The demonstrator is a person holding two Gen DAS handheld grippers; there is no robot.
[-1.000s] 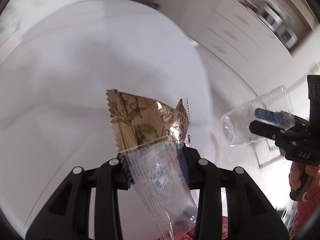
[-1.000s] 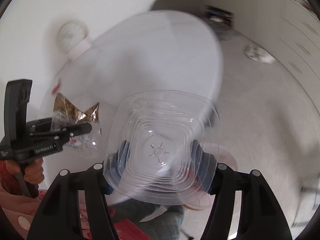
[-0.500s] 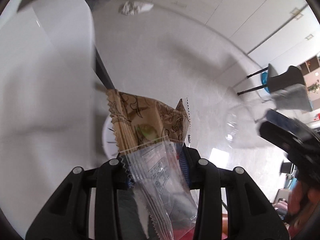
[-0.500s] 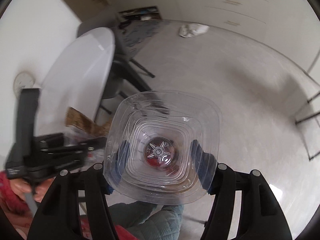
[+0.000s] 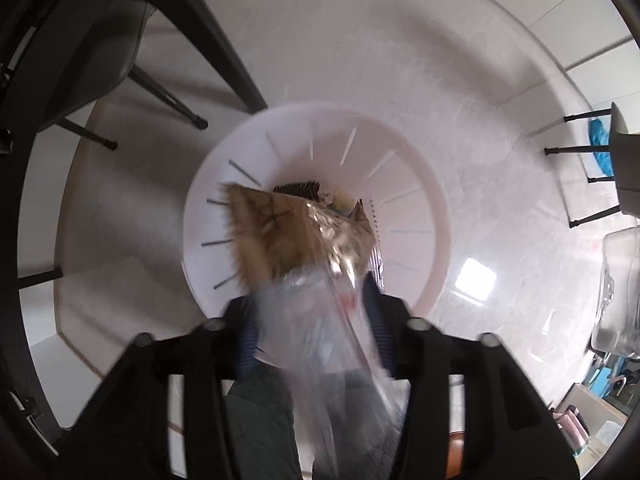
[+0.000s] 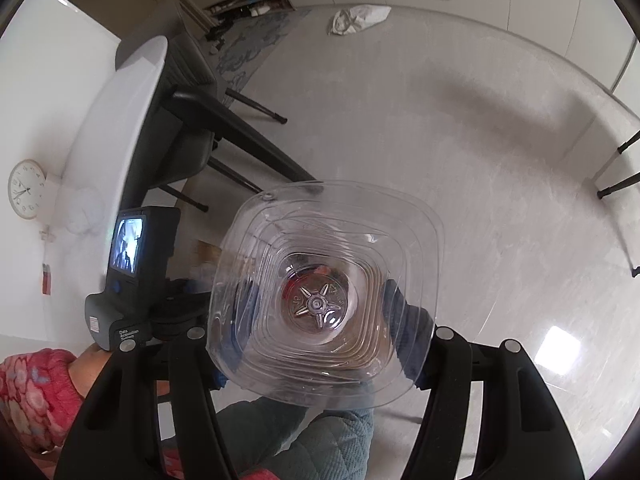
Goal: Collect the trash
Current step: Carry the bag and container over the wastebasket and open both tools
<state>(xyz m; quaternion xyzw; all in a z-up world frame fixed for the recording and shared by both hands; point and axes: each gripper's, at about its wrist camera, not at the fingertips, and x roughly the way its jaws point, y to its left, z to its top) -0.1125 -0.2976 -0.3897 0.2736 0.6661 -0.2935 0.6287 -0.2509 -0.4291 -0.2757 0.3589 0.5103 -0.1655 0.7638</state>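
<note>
Opening left gripper [image 5: 316,312] w/ wrappers [image 5: 304,236] over bin [image 5: 420,200]; right gripper [image 6: 320,312] clamps bottle [image 6: 324,300].

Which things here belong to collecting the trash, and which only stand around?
Job: gold wrapper, clear wrapper, white bin, clear bottle.
Around: chair, wall clock, white bag on the floor.

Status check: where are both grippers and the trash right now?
Left gripper above white bin, jaws just opening, wrappers blurred, slipping out between them. Right gripper shut on clear bottle. Nothing blocking the bin.
</note>
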